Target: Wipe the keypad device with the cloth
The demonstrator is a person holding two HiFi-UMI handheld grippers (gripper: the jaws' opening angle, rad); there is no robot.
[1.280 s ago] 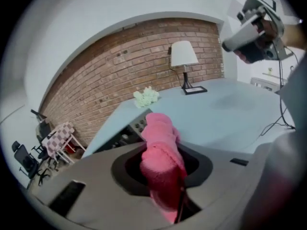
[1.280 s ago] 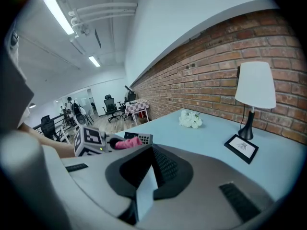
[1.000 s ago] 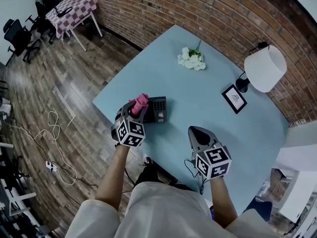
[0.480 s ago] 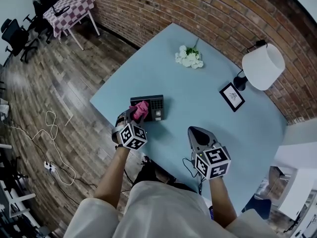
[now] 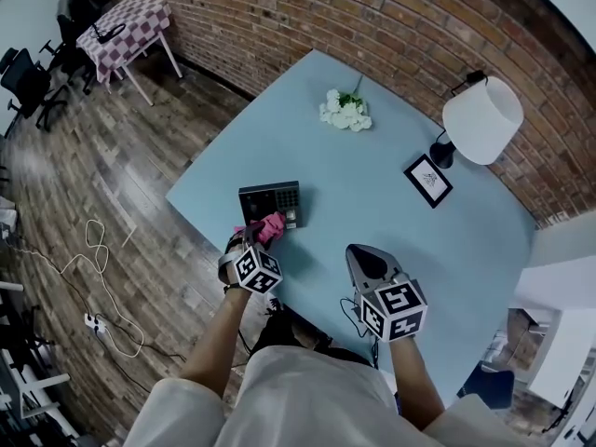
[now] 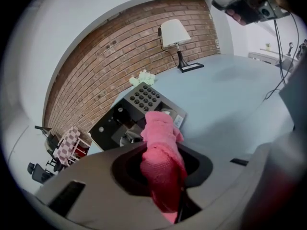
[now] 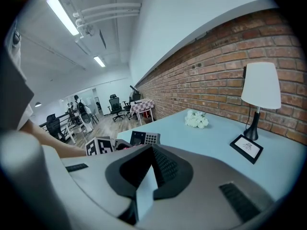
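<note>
My left tool (image 5: pixel 253 243) clamps the pink cloth (image 5: pixel 271 226) at the keypad device's (image 5: pixel 264 196) near edge on the desk (image 5: pixel 372 189). Wiping looks under way, and next the cloth should sweep across the keys. Well right of the device, my right tool (image 5: pixel 366 261) hangs closed and empty.

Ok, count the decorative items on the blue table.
3: white flower bunch at the far edge, table lamp far right, framed picture beside its base. None appears hidden.

We see a pink cloth (image 5: pixel 267 228) in the grey left gripper's (image 5: pixel 262 238) jaws and, just beyond them, a black keypad device (image 5: pixel 270 199) with grey keys on the pale blue desk (image 5: pixel 372 203). The gripper's cube bears black-and-white squares. Farther ahead are white flowers (image 5: pixel 342 112) and a red brick wall (image 5: pixel 372 17).
</note>
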